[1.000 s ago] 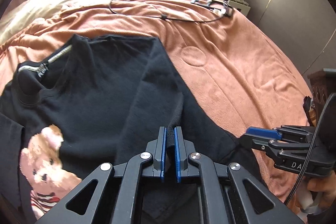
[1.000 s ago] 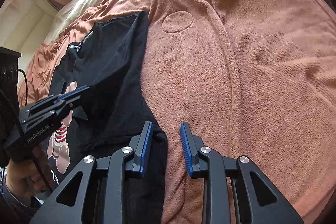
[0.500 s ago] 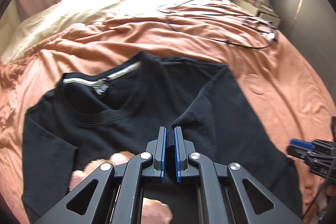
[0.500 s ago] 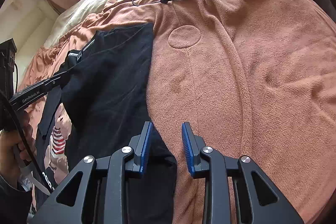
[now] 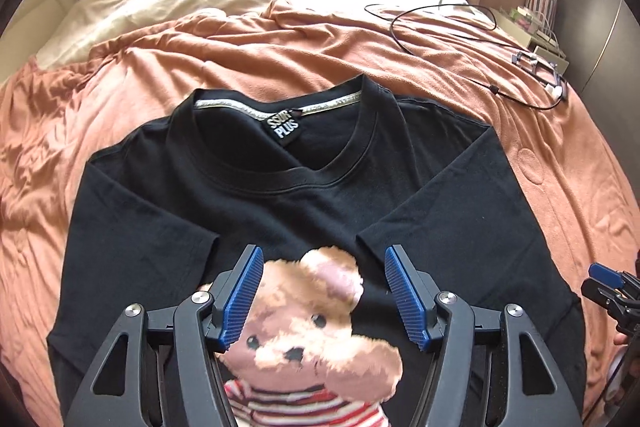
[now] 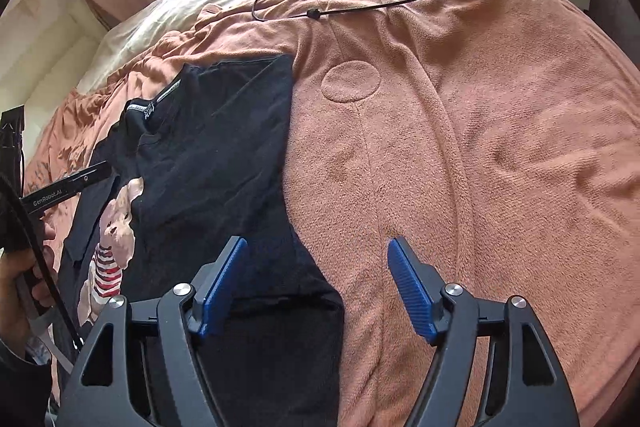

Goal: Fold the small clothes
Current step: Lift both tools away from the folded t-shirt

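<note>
i am letting go: left gripper (image 5: 323, 301) and right gripper (image 6: 316, 289) have just been opening, both spread, nothing pinched. the black shirt (image 5: 248, 211) is lying on the bed (image 5: 280, 43), its right side probably folded in; i am smoothing next.

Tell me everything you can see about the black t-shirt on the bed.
The black t-shirt lies flat, front up, on the orange blanket. It looks like soft knit cotton, with a ribbed round collar, a neck label reading SSUR PLUS and a fuzzy teddy bear print in a striped top. Its right side is folded inward over the chest, sleeve included. Neither gripper's jaws grip it.
</note>
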{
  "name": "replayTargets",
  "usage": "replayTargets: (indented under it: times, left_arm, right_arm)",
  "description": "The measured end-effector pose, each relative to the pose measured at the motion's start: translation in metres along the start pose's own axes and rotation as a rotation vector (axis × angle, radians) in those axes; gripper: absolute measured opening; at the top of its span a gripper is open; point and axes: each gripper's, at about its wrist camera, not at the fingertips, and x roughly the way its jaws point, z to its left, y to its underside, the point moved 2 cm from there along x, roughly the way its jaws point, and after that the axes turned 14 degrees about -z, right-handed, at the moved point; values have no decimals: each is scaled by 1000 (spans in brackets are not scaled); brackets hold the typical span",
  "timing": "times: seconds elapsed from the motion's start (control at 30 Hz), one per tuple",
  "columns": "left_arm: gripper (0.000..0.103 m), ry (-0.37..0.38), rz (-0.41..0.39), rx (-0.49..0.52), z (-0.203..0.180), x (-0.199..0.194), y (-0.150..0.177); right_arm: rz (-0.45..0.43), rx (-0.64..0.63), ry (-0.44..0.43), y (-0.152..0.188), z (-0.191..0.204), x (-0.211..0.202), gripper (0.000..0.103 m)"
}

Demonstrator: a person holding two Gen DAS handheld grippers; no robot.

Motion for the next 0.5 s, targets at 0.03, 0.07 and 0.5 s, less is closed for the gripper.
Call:
replayTargets:
  times: [0.03,0.07,0.5]
  left_arm:
    - [71,5,3,-6,3,-8,1]
    - [74,7,2,-12,5,-15,1]
    - [103,19,-34,-98,51,-140,15]
  right_arm:
    - [-1,-6,0,-2,2,-7,71]
    - [-5,-11,0,-4,5,-15,71]
    - [-58,-92,6,-4,55,-128,103]
